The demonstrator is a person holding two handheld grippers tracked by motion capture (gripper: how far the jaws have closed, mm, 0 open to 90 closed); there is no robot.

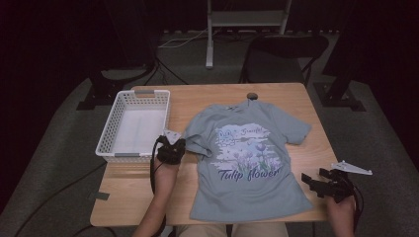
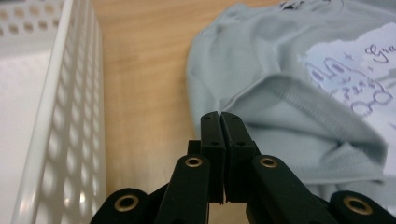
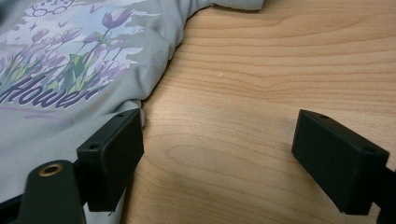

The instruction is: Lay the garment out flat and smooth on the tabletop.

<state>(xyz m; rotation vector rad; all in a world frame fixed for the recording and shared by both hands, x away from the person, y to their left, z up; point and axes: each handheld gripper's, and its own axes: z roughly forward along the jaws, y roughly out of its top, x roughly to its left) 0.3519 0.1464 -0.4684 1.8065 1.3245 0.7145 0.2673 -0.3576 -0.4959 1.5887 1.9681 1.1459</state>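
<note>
With the T-shirt [image 1: 249, 163] spread at frame centre on the worktop [image 1: 207, 98], my left gripper [image 1: 171, 150], jaws together, meets the folded sleeve [image 2: 299, 126]; my right gripper [image 1: 326, 183], jaws apart, should grip the hem squarely.

T-shirt [image 3: 70, 70] and basket [image 2: 56, 116] cropped by gripper-view edges; small dark round object [image 1: 252, 96] unidentifiable.

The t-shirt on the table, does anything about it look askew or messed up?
Mostly flat, but the t-shirt has its sleeve by the left gripper folded onto the chest, hem upward. The other sleeve lies spread. That gripper's fingers are shut beside the fold.
</note>
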